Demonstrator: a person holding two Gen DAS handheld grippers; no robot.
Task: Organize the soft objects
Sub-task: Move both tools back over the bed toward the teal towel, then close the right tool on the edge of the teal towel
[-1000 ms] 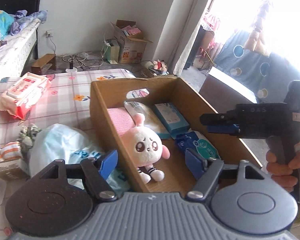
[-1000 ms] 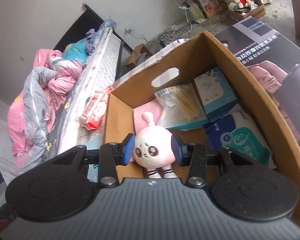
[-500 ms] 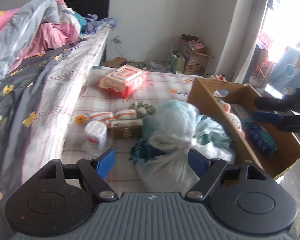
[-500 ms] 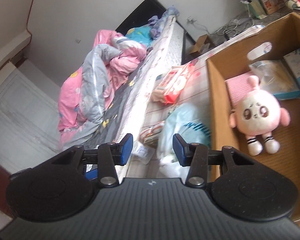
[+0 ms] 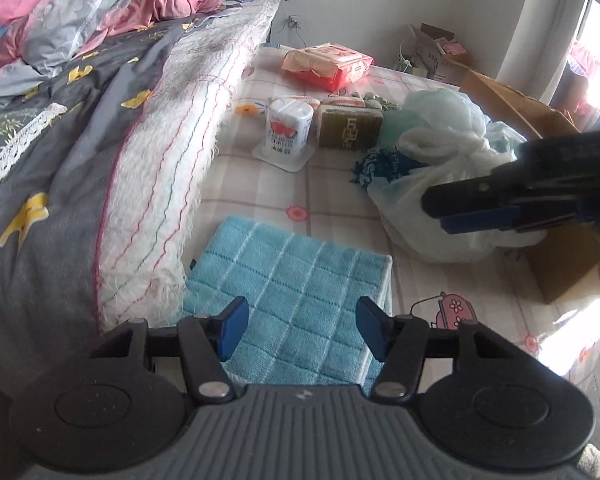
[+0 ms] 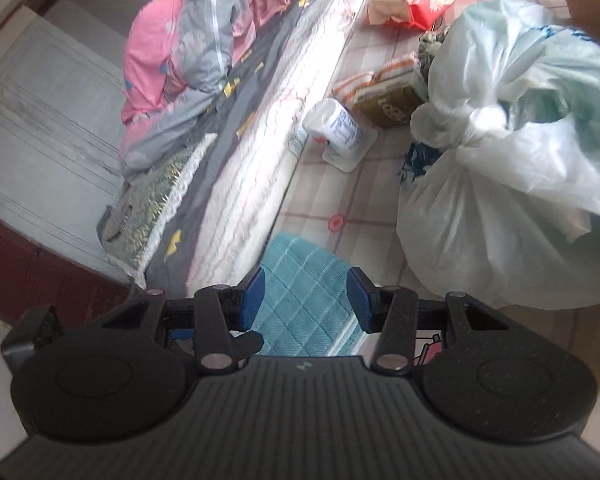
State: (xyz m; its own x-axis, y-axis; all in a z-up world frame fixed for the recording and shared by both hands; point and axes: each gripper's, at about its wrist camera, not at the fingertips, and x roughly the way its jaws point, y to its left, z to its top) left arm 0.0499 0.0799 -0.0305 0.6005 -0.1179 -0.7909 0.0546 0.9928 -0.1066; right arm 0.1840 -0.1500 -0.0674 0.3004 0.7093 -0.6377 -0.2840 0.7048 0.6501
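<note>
A folded teal towel [image 5: 296, 292] lies on the checked sheet beside the rolled quilt, and also shows in the right wrist view [image 6: 304, 296]. My left gripper [image 5: 300, 330] is open and empty just above the towel's near part. My right gripper [image 6: 306, 304] is open and empty above the same towel; it appears from the side in the left wrist view [image 5: 480, 212], over a knotted white plastic bag [image 5: 440, 184]. The cardboard box [image 5: 516, 104] stands behind the bag at the right.
A white tissue roll [image 5: 288, 128], a brown packet [image 5: 350, 128] and a red wipes pack [image 5: 328, 66] lie further up the sheet. The rolled quilt [image 5: 140, 160] and pink bedding [image 5: 100, 0] fill the left. The big bag [image 6: 512, 168] is right of the towel.
Both grippers swung left away from the box and the pink plush toy to the teal towel near the quilt. Both stay open and empty.
</note>
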